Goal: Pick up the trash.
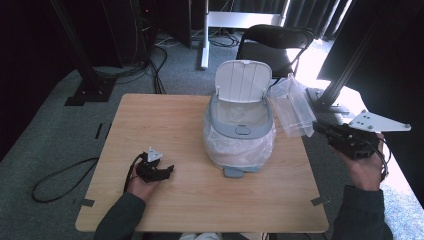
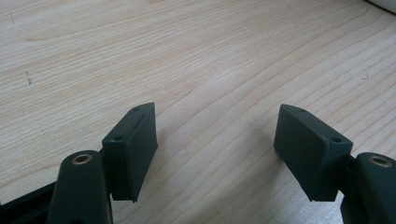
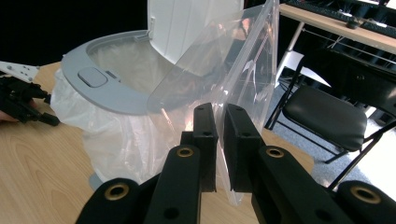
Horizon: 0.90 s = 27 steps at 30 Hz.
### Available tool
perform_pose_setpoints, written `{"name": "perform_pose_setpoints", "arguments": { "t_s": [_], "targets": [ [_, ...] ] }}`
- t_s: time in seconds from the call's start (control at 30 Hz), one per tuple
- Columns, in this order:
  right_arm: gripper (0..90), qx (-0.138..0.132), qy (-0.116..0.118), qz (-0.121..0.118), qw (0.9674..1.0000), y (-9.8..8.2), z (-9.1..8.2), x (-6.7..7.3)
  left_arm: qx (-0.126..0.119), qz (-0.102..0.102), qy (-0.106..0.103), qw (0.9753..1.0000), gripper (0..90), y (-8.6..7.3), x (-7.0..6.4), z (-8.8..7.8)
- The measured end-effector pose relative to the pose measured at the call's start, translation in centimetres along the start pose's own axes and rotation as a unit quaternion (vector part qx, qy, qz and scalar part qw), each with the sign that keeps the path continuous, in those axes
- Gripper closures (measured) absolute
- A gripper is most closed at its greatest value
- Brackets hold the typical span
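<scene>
Between the right gripper's [image 3: 220, 140] nearly shut jaws: clear plastic bag [image 3: 233, 70], pinched and held beside the lined bin [image 3: 107, 93], likely for binning; left gripper [image 2: 219, 149] wide, empty, resting over the table [image 2: 187, 56].

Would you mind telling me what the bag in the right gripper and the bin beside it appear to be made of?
Bag: thin clear plastic film, glossy; the chair shows through it and it creases.
Bin: probably moulded plastic, matt white lid and grey rim, lined with a translucent, crinkled film.
</scene>
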State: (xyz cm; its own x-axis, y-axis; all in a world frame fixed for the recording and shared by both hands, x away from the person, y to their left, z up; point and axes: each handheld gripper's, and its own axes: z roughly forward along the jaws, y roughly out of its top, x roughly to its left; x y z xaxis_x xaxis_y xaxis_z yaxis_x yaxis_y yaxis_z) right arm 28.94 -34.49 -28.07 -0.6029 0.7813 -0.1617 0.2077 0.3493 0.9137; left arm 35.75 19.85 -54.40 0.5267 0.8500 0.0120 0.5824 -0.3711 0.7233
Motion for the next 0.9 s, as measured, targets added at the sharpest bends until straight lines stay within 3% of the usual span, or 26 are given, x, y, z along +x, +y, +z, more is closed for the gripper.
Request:
{"name": "perform_pose_setpoints", "arguments": {
  "t_s": [0.9],
  "targets": [
    [83.7, -0.012, 0.034, -0.015, 0.9992, 1.4, -0.3, 0.8, 0.0, 0.0, 0.0, 1.0, 30.2, 0.0, 0.0, 0.0]
  ]
}}
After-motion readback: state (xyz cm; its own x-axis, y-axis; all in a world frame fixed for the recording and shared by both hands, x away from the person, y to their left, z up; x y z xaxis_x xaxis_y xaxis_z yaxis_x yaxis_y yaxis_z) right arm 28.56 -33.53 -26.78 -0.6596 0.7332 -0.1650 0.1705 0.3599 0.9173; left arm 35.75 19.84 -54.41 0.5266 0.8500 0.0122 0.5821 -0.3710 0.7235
